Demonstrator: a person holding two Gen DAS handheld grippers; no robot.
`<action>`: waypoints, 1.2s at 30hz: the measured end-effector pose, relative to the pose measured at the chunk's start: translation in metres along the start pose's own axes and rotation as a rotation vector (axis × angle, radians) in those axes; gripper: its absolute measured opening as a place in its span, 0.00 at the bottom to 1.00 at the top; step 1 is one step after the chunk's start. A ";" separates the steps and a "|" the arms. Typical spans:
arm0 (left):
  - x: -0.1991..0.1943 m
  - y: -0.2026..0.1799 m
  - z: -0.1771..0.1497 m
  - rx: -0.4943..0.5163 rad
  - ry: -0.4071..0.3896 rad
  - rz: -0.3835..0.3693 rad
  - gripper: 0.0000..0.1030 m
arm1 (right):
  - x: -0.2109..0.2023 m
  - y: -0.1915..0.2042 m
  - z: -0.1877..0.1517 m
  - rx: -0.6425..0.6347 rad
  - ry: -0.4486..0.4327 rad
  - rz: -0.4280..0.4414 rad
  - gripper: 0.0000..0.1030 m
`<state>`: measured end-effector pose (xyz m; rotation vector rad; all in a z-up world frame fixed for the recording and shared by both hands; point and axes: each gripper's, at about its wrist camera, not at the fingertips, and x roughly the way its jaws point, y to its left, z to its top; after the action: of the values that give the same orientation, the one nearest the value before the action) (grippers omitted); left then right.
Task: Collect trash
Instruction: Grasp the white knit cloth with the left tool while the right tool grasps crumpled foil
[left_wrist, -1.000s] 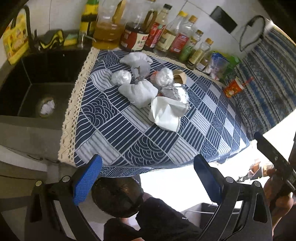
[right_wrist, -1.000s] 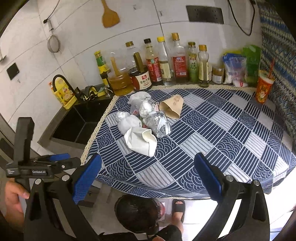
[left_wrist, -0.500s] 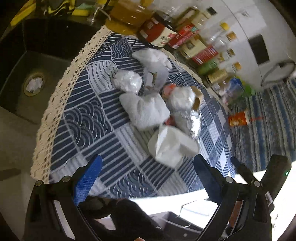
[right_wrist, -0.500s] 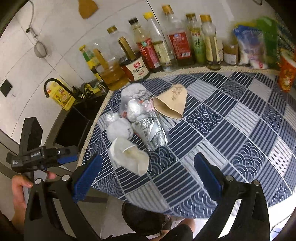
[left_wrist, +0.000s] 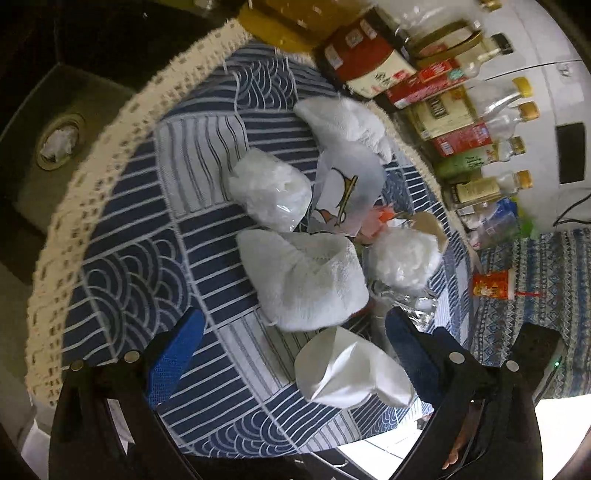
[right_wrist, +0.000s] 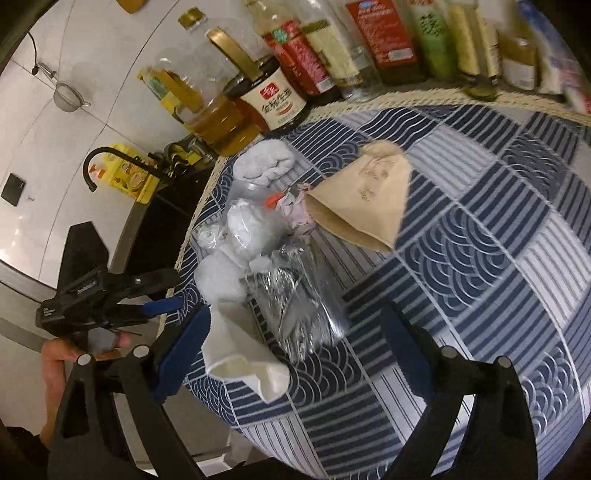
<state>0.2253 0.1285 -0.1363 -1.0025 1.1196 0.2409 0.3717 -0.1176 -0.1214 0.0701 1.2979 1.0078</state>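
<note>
A heap of trash lies on the blue patterned tablecloth. In the left wrist view I see a white paper towel wad, a clear bag of white stuff, a printed plastic wrapper and a crumpled white paper. My left gripper is open over the white paper. In the right wrist view the white paper lies beside a silver foil bag, and a tan paper cone lies beyond. My right gripper is open above the foil bag.
Sauce and oil bottles line the wall behind the cloth. A dark sink with a black faucet lies left of the table. A red cup stands at the far right. My left gripper also shows in the right wrist view.
Both grippers have moved forward and down from off the table edge to just above the trash heap. Both stay open.
</note>
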 end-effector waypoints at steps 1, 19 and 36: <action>0.004 -0.002 0.001 -0.002 0.006 0.000 0.92 | 0.003 0.000 0.002 -0.003 0.008 0.006 0.90; 0.033 -0.023 0.012 0.044 0.029 0.069 0.67 | 0.039 -0.003 0.013 -0.064 0.080 0.055 0.58; 0.005 -0.018 0.000 0.070 -0.059 0.031 0.39 | 0.011 0.000 0.001 -0.079 0.012 -0.016 0.52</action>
<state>0.2389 0.1165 -0.1302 -0.9114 1.0832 0.2535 0.3720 -0.1099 -0.1293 -0.0069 1.2662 1.0456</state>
